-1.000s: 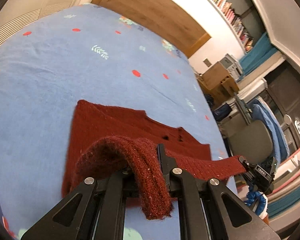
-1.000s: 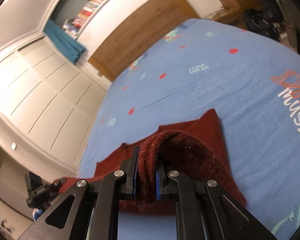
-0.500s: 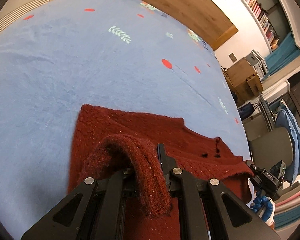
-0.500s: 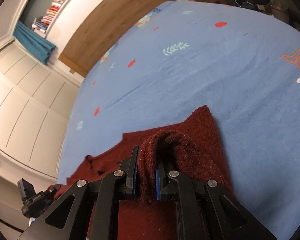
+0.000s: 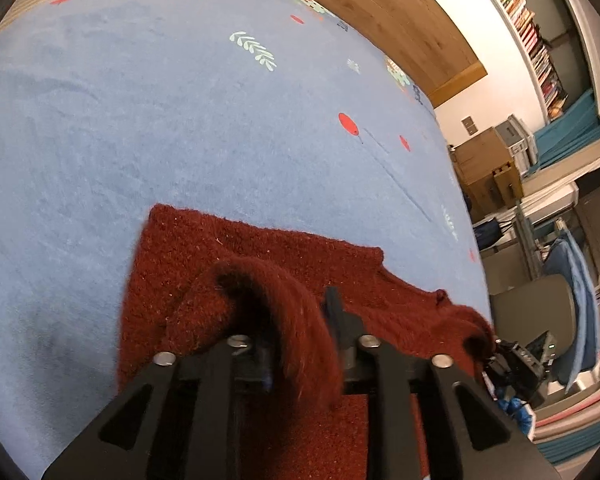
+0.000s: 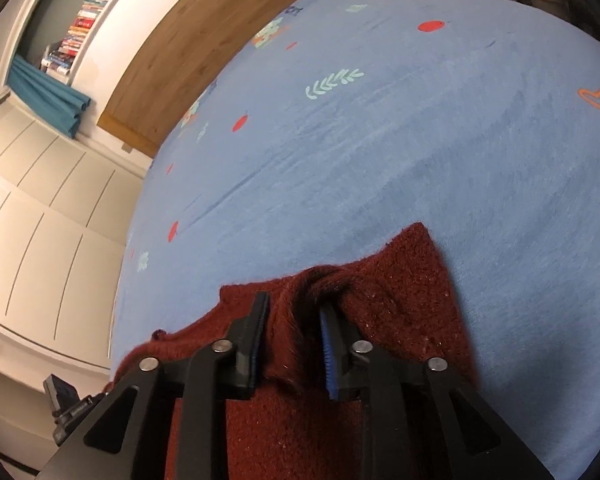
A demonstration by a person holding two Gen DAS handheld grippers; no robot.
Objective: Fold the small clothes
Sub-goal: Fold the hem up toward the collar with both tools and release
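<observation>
Dark red knit sweater [image 5: 260,248] flat on blue bedspread [image 5: 180,120], folded over on itself, upper layer lying on lower one. Far edge straight across the spread, one corner toward the left in the left wrist view, opposite corner [image 6: 420,232] toward the right in the right wrist view. Small holes or buttons [image 5: 440,296] near the rumpled edge on the right side of the left view; which of the two, impossible to tell.

Left gripper [image 5: 300,344] low over the near edge of sweater, pointing steeply down. Jaws opening, a humped ridge of knit between them, draped over and hanging down in front. Left finger mostly hidden by the wool, right finger tip showing beside it. Contact of pads with cloth not clear here; fabric blurred.

Right gripper [image 6: 294,344] over the other end of the same edge, likewise angled down. Jaws opening, blue pads [image 6: 328,356] visibly apart, a loose fold of knit standing between them, gap showing on the right pad's side. Grip slack, not pinching.

Each gripper visible at the margin of the other's view, black body at the sweater's far end.

Beyond the bed: wooden headboard [image 5: 380,8], bookshelf [image 5: 520,20] high on the wall, teal curtain [image 6: 48,96], pale panelled wardrobe doors [image 6: 40,208]. Bedspread printed with red dots and leaf sprigs [image 6: 332,82].
</observation>
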